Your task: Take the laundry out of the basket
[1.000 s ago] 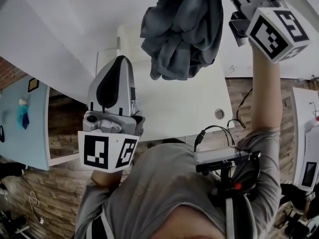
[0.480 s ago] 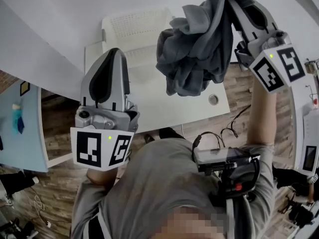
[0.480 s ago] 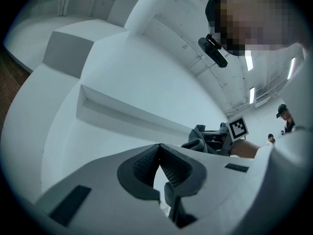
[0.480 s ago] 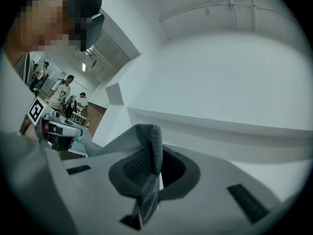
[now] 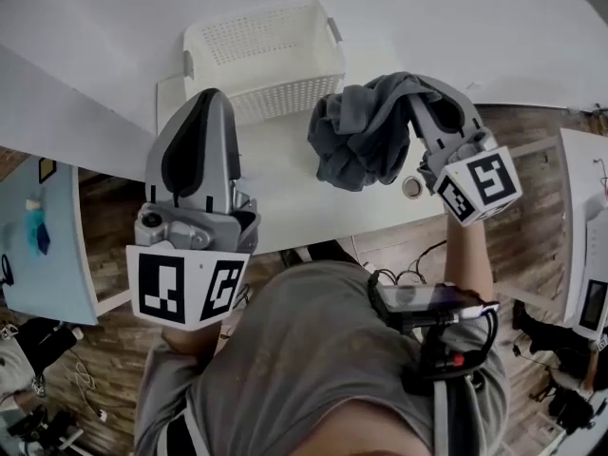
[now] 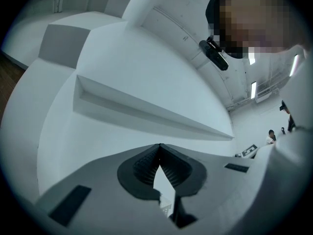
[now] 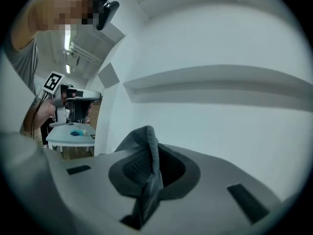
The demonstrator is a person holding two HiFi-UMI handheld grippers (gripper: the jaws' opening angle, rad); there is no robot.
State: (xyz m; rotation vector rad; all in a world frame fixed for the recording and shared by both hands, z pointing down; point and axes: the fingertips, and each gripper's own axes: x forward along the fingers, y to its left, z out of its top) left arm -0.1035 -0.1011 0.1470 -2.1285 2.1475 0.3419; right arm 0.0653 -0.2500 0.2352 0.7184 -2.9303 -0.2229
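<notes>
In the head view, the white mesh laundry basket point(image 5: 261, 60) stands at the far side of the white table point(image 5: 285, 202); its inside looks white. A crumpled grey garment point(image 5: 366, 136) hangs just right of the basket, low over the table, and my right gripper point(image 5: 416, 91) is shut on its top. The right gripper view shows a fold of that grey garment point(image 7: 146, 148) pinched between the dark pads. My left gripper point(image 5: 211, 98) points at the basket's near left corner, shut with nothing in it. In its own view the left gripper point(image 6: 159, 147) faces a white wall.
A round cable hole point(image 5: 411, 187) sits in the table near the garment. A light blue table point(image 5: 47, 226) stands at the left and another white surface point(image 5: 579, 207) at the right, over a wooden floor. A small device point(image 5: 423, 302) is strapped to the person's chest.
My right gripper has come down with the grey garment from high up to just over the table, right of the basket. The left gripper has stayed almost where it was.
</notes>
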